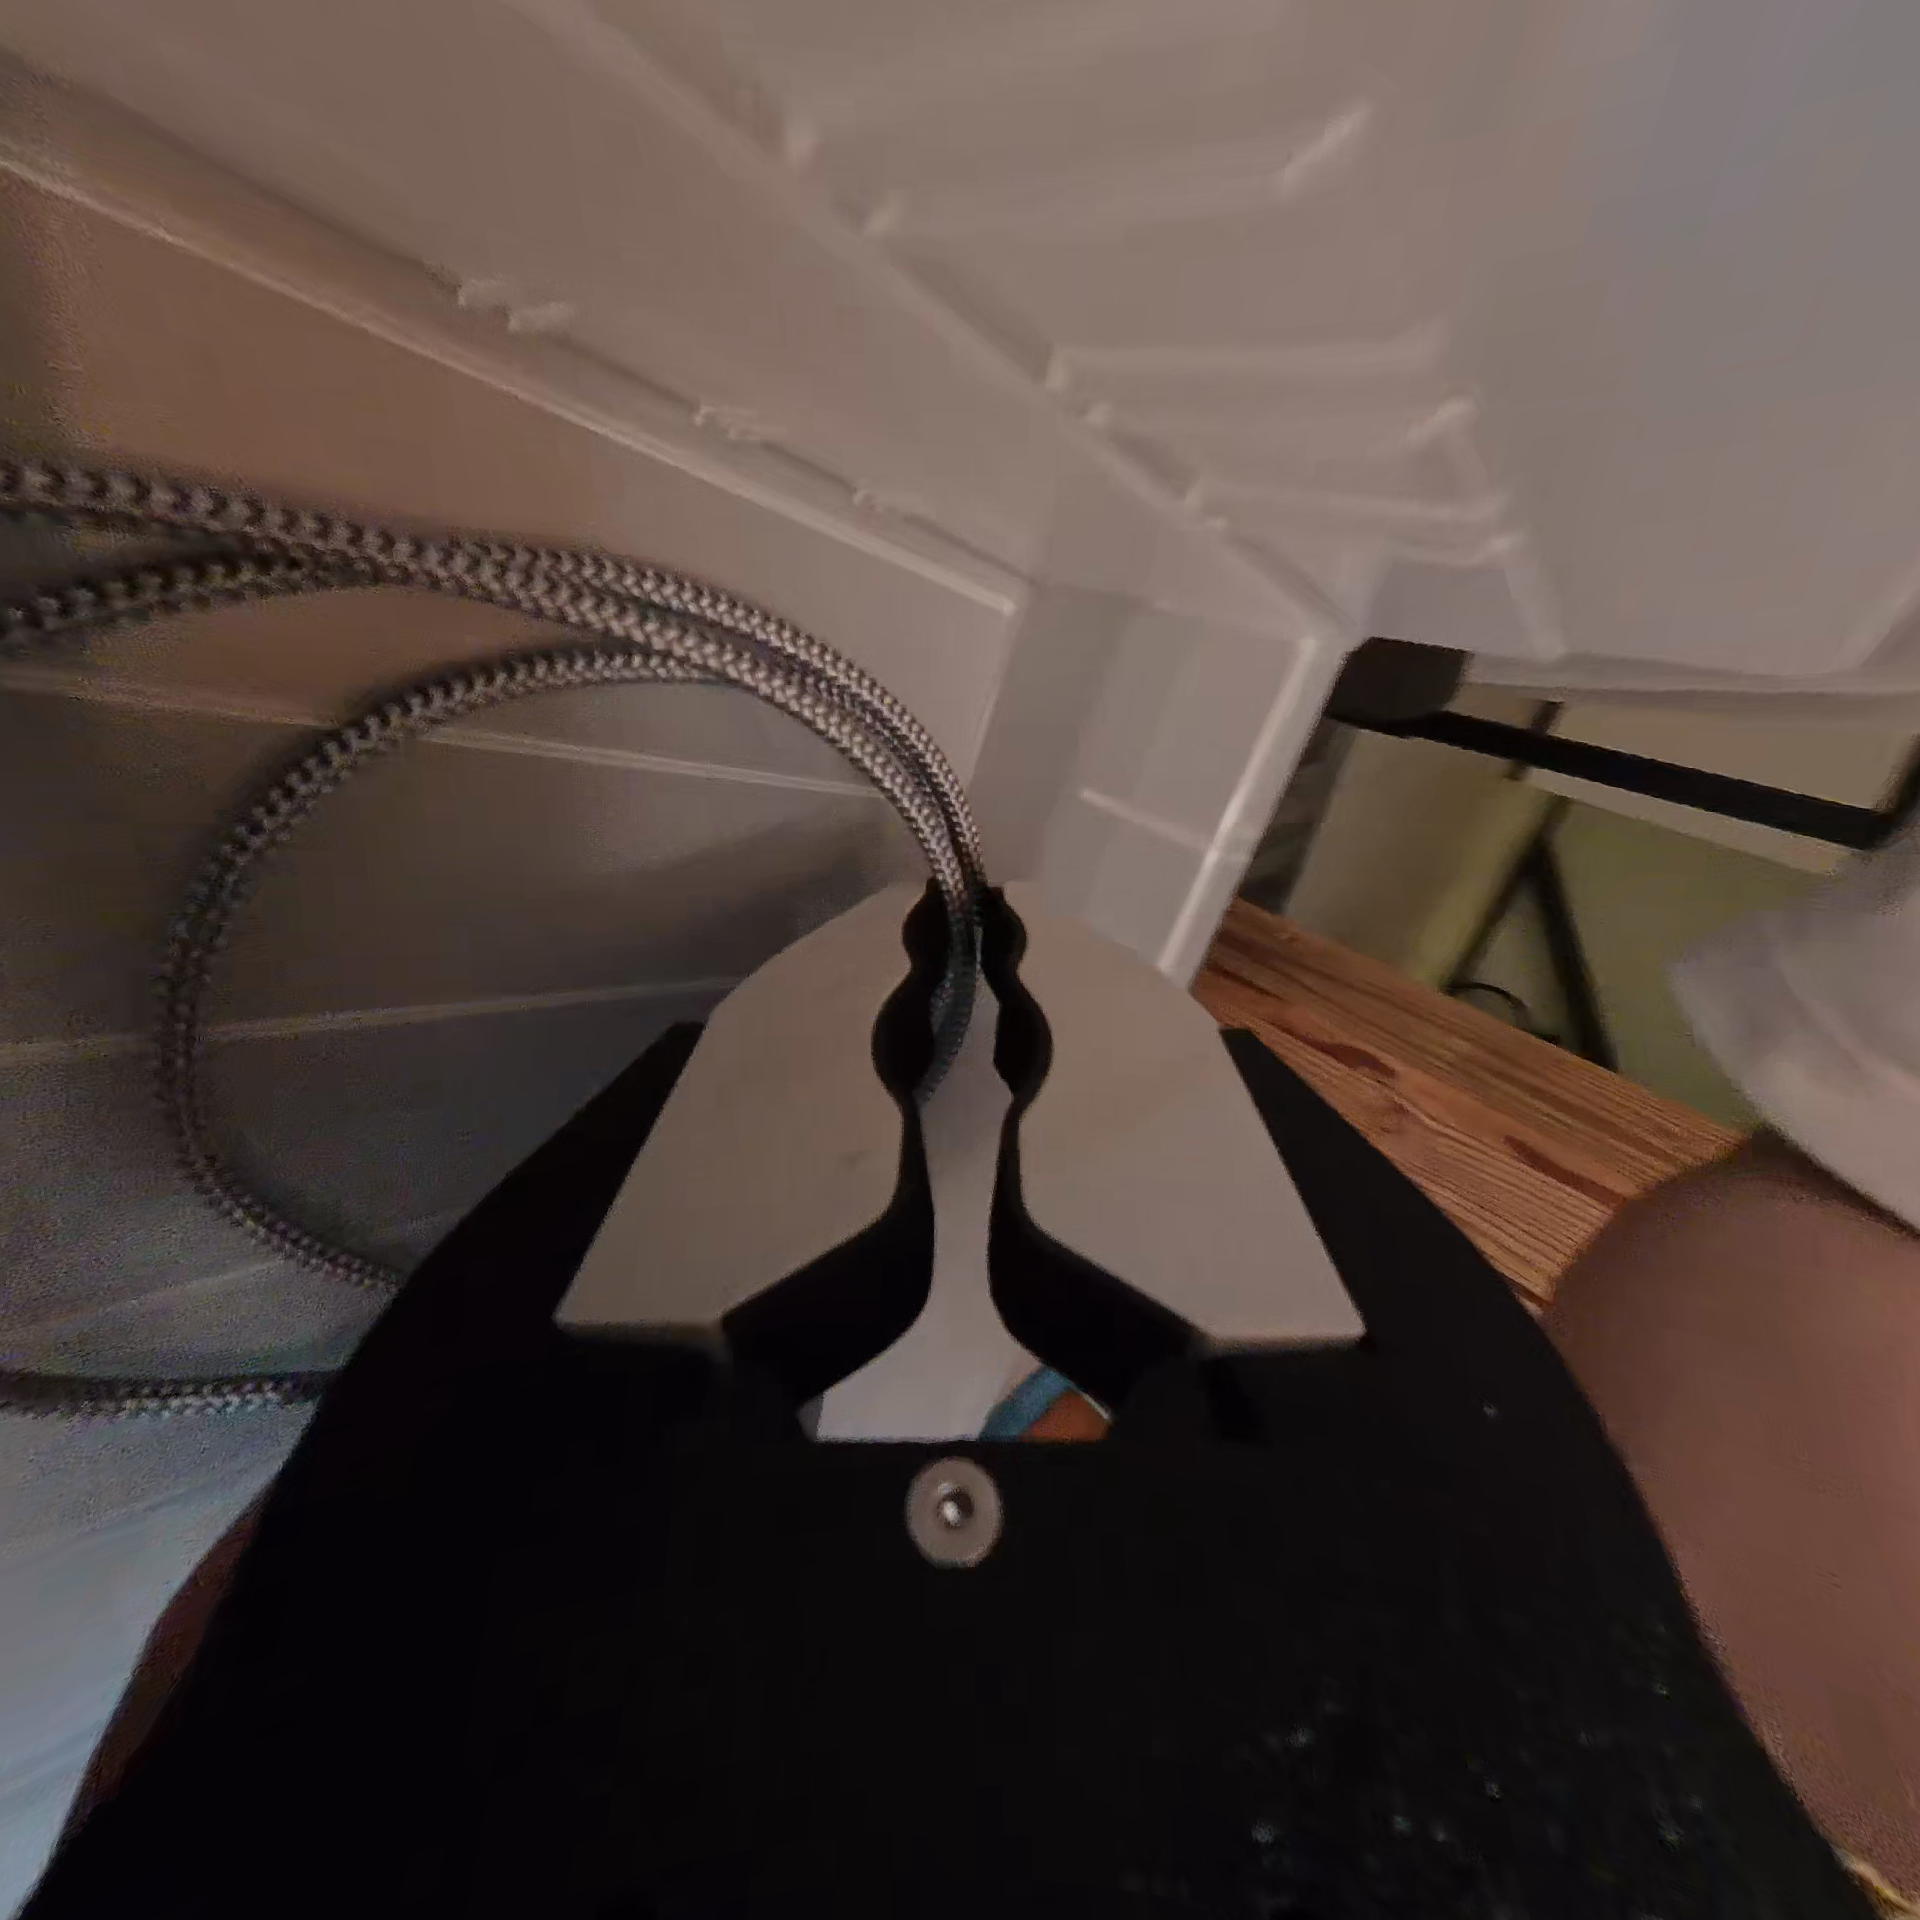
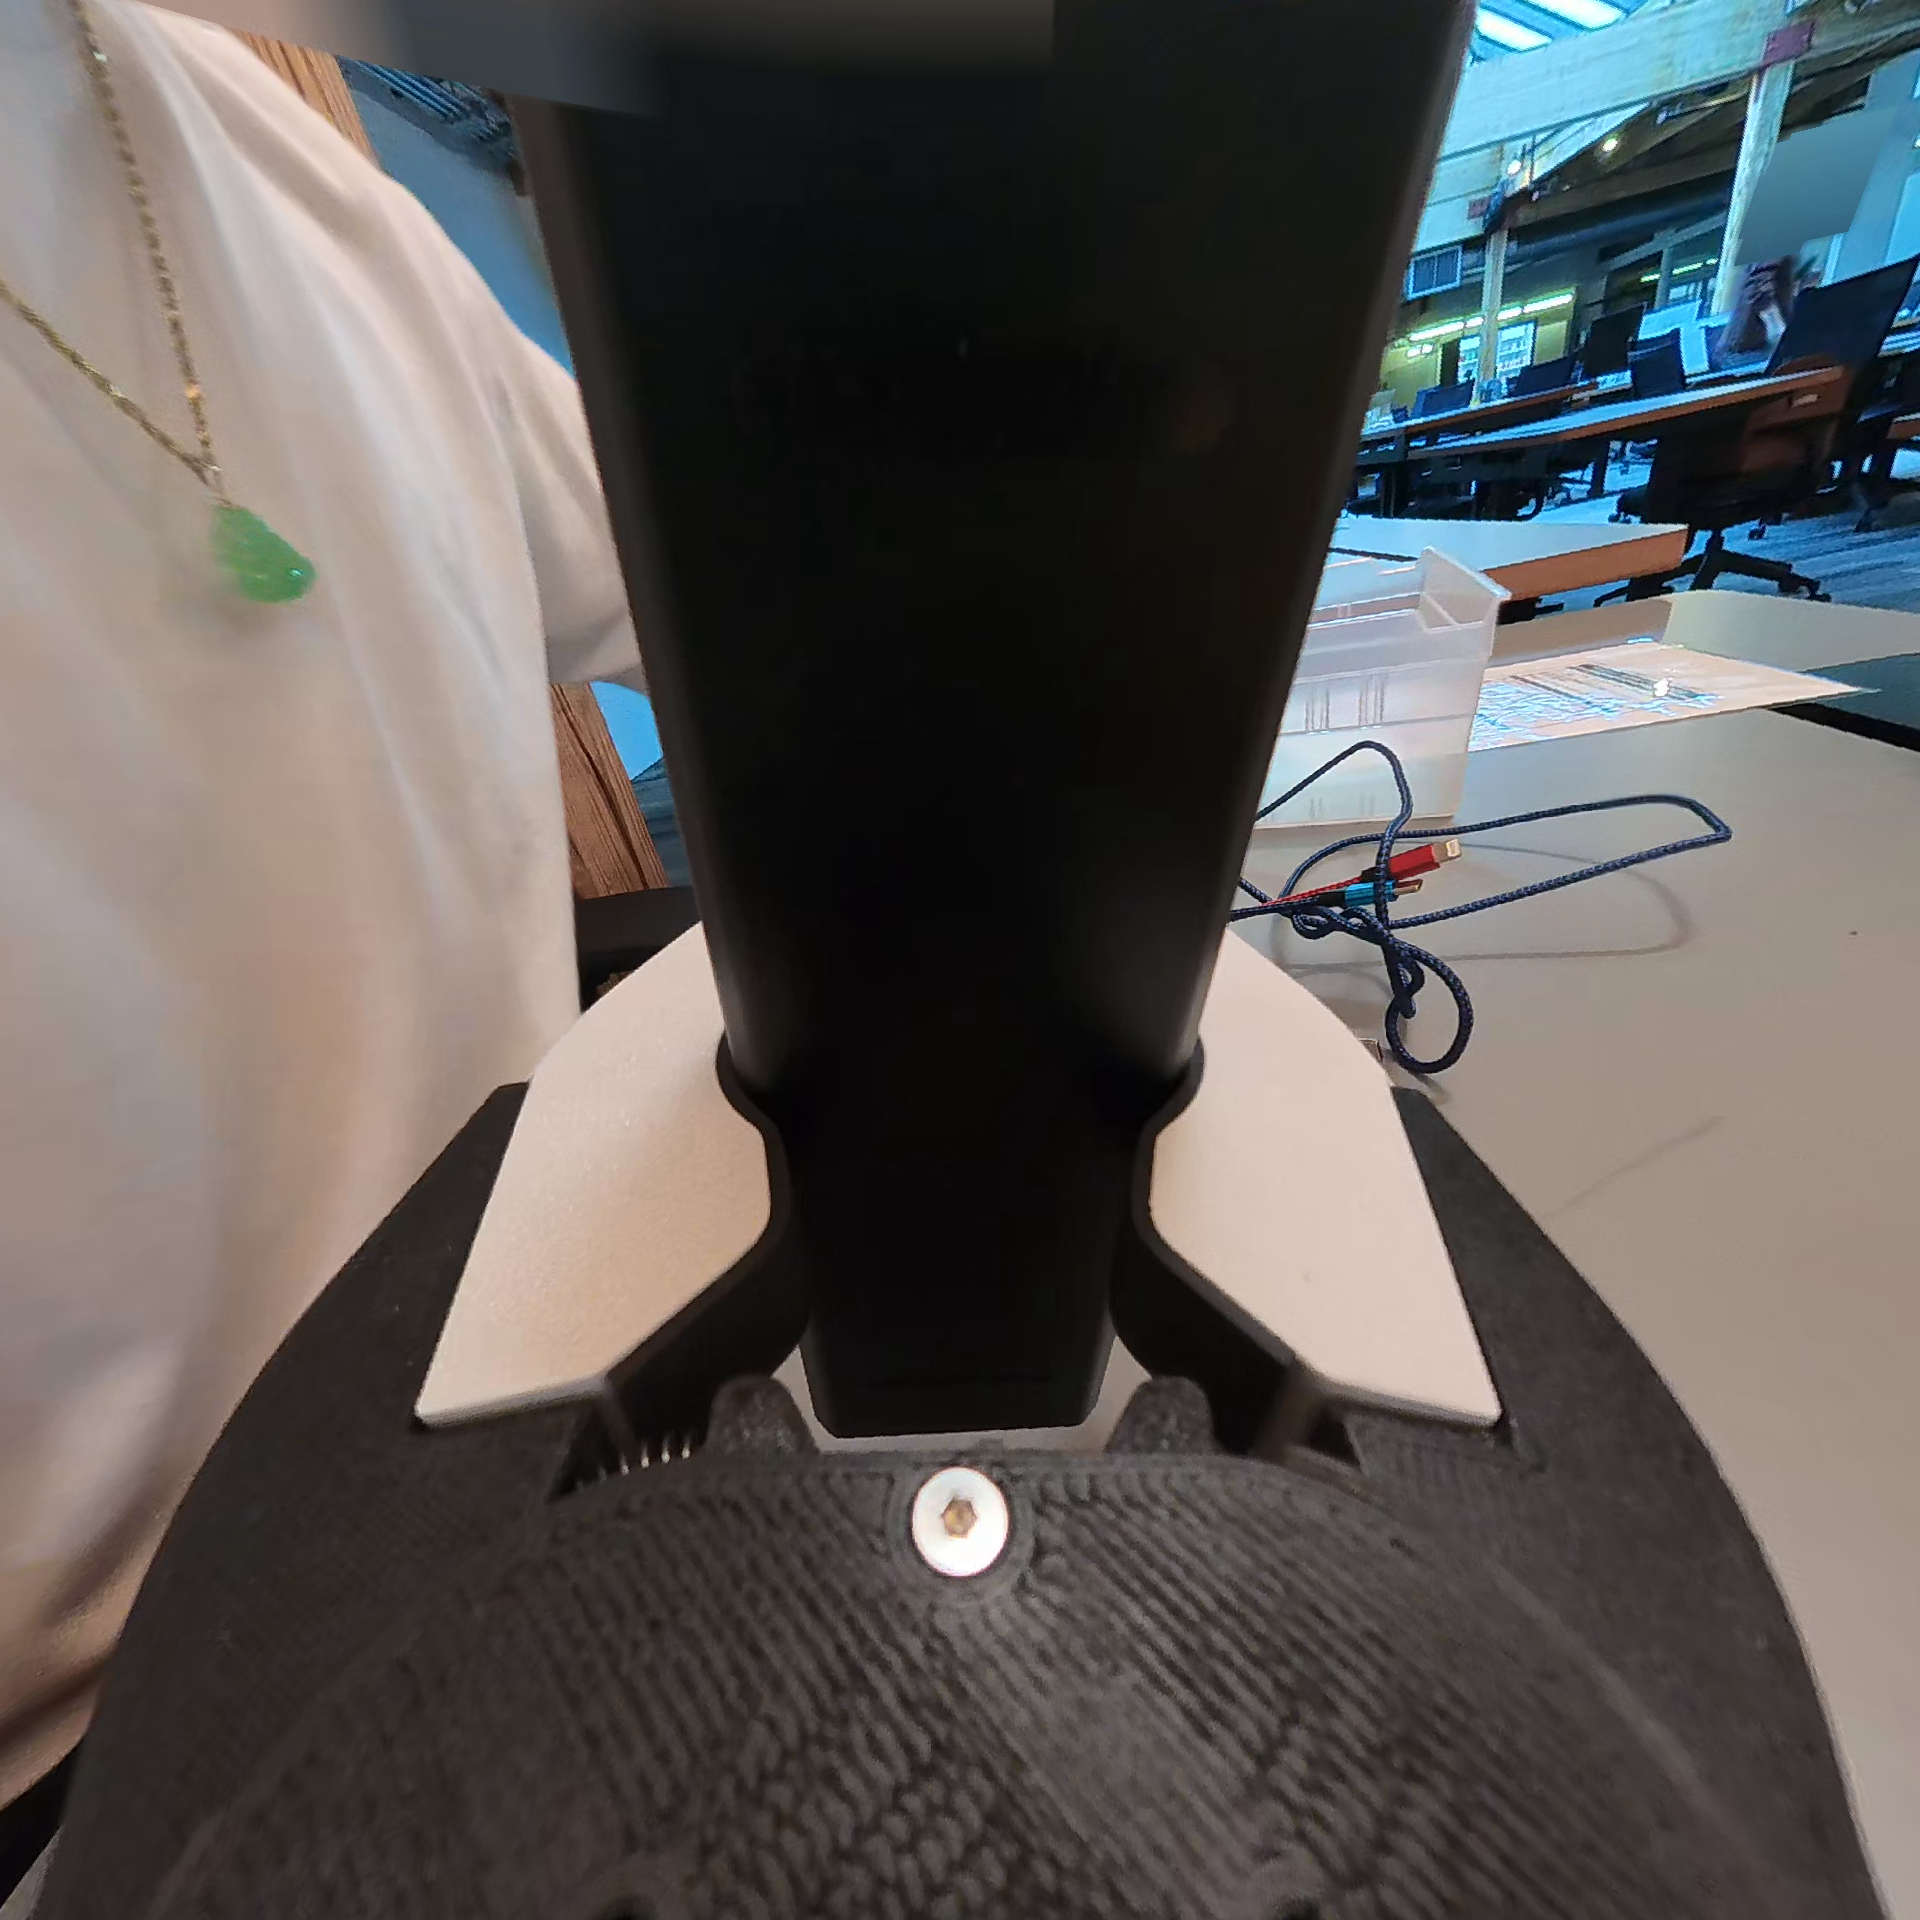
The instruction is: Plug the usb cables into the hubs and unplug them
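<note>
Claw-wise, our left claw [image 1: 961, 914] pinches the grey braided cable [image 1: 416, 727] looping toward nine o'clock, while our right claw [image 2: 961, 1060] clamps the black hub [image 2: 966, 623].

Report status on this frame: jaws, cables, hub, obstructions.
Left gripper shut on grey braided cable. Right gripper shut on black hub. Blue cable loose on table.

I see a grey table [image 2: 1662, 1143] carrying a tangled blue cable [image 2: 1434, 997], a clear plastic bin [image 2: 1382, 665] and a printed sheet [image 2: 1621, 691].
</note>
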